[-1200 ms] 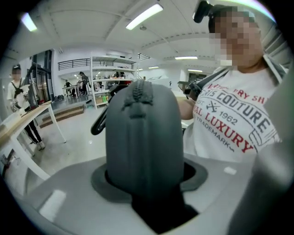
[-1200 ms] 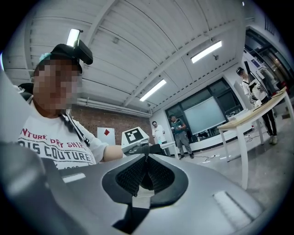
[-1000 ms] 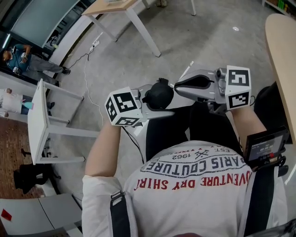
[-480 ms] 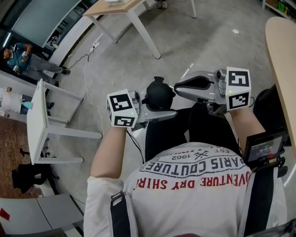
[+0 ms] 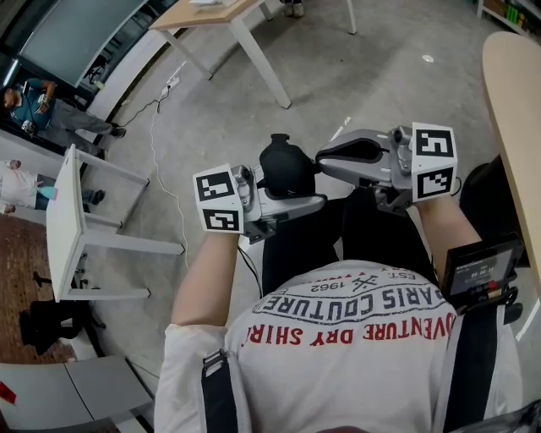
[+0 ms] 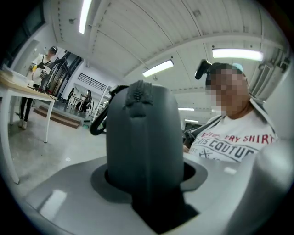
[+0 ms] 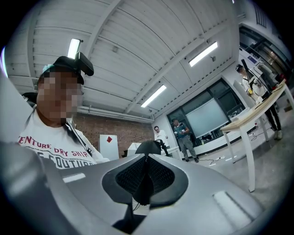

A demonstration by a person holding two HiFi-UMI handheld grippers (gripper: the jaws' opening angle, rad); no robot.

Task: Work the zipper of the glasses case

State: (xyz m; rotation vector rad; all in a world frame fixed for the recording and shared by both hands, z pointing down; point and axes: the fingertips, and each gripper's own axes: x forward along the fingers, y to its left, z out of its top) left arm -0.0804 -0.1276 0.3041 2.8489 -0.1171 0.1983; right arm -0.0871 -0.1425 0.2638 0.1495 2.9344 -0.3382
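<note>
A black zippered glasses case [image 5: 286, 166] stands upright between the jaws of my left gripper [image 5: 293, 193], which is shut on it, in front of the person's chest. In the left gripper view the case [image 6: 143, 137] fills the middle, with its zipper ridge [image 6: 138, 95] on top and a dark loop [image 6: 98, 125] hanging at its left. My right gripper [image 5: 322, 157] points left, its tip right beside the case. Its pads [image 7: 158, 176] are pressed together on a thin dark tab, the zipper pull [image 7: 148, 148], which peaks out at the tips of the right gripper [image 7: 147, 160].
A wooden table [image 5: 211, 12] stands farther off on the grey floor, a white table [image 5: 66, 221] at the left, and a curved wooden tabletop [image 5: 512, 101] along the right edge. A cable [image 5: 155, 139] runs across the floor. People [image 5: 34, 106] stand at the far left.
My left gripper has lifted and rolled with the case, which now sits higher in the head view and closer under the right gripper's tip. The right gripper has stayed still.
</note>
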